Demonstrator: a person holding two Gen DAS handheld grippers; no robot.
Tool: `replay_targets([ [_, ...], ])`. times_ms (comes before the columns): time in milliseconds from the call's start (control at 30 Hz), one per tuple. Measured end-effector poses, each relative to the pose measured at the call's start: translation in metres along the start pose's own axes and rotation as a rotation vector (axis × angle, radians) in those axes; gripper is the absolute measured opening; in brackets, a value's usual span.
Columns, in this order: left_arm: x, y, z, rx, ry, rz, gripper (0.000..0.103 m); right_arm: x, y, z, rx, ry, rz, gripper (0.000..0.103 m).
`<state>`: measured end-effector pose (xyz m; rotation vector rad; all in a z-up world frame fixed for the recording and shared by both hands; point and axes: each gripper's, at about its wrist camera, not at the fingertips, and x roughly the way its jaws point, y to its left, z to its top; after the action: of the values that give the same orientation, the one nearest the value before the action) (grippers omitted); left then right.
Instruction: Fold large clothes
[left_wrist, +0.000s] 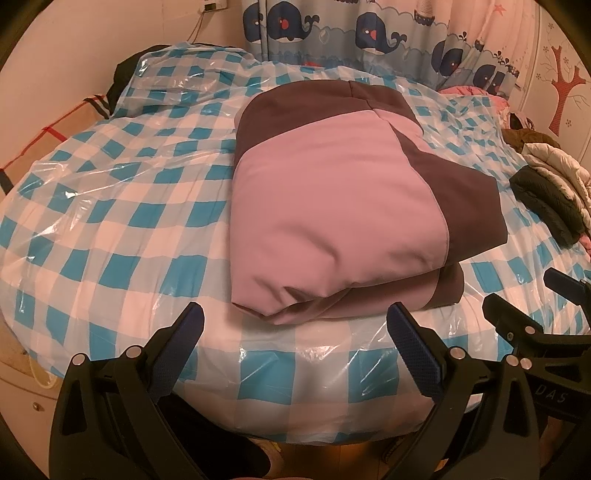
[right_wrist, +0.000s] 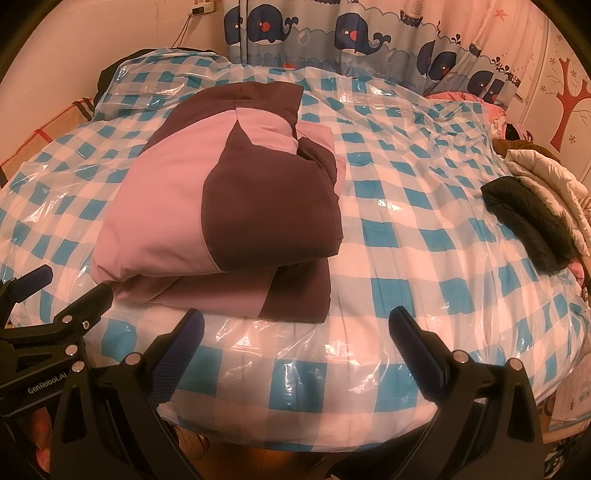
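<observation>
Both black two-finger tools hover over the near edge of a bed: the left gripper (left_wrist: 295, 332) spread wide and empty, the right gripper (right_wrist: 295, 332) likewise. Between them and the far side lies the padded pink-and-maroon jacket (left_wrist: 343, 206), folded into a thick bundle on the blue-and-white checked plastic sheet (left_wrist: 110, 206) — soft, bulky, probably light and slick, best taken at its near folded edge. At right, a heap of dark and cream puffer garments (right_wrist: 535, 206) lies well apart, no obstacle.

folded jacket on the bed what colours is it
Pink and dark brown panels on the folded jacket; right wrist view shows it best.
</observation>
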<state>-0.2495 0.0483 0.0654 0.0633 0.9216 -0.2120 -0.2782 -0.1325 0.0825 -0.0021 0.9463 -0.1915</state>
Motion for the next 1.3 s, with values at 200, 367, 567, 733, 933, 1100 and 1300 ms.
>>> replay_targets([
  [200, -0.0033, 0.0021, 0.0034, -0.006, -0.010, -0.005, 0.095, 0.0002, 0.0003, -0.0004, 0.000, 0.000, -0.002, 0.096],
  [367, -0.0006, -0.0019, 0.0054, 0.015, 0.027, 0.014, 0.095, 0.0015, 0.0000, 0.0013, 0.000, 0.005, -0.001, 0.096],
  [567, 0.0006, -0.0043, 0.0042, 0.024, 0.032, 0.022, 0.095, 0.0016, 0.0006, 0.0021, 0.000, 0.007, 0.003, 0.096],
  [733, 0.0007, -0.0051, 0.0041, 0.024, 0.033, 0.022, 0.095, 0.0013, 0.0011, 0.0017, 0.001, 0.007, 0.004, 0.096],
  [933, 0.0023, -0.0056, 0.0050, 0.026, 0.038, 0.019, 0.095, 0.0041, -0.0008, 0.0028, -0.001, 0.011, 0.009, 0.096],
  [1100, 0.0039, -0.0054, 0.0055, 0.025, 0.040, 0.018, 0.095, 0.0069, -0.0026, 0.0031, -0.001, 0.013, 0.013, 0.096],
  [1300, 0.0062, -0.0058, 0.0056, 0.027, 0.044, 0.022, 0.095, 0.0095, -0.0053, 0.0027, 0.000, 0.016, 0.018, 0.096],
])
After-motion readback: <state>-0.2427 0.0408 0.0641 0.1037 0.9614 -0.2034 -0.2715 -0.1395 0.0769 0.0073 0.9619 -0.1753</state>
